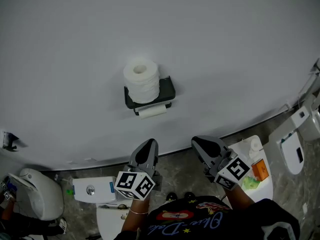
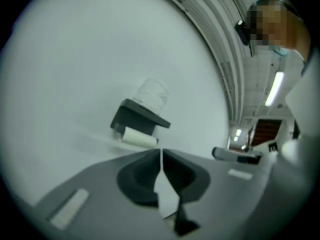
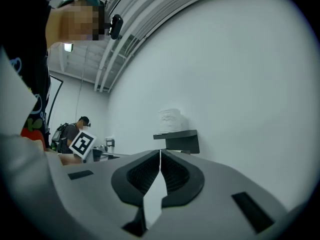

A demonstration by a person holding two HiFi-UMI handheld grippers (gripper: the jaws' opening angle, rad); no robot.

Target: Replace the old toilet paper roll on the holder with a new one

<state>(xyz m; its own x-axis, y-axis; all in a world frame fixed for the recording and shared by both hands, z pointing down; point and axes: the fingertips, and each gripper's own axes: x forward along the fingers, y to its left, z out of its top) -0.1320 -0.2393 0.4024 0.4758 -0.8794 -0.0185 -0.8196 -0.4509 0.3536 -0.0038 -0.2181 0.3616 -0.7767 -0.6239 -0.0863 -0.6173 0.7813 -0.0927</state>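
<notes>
White and full, a fat toilet paper roll [image 1: 142, 80] stands upright on the top shelf of the black wall-mounted holder [image 1: 169, 90]. Under that shelf sits the slim, nearly spent white roll [image 1: 152, 111]. I judge the swap has not begun: the old roll has to come off and the fresh one go on in its place. My left gripper [image 1: 148, 144] and right gripper [image 1: 201, 144] point level at the pale grey wall [image 1: 240, 44], side by side and well short of the holder. Each is clenched on nothing.
</notes>
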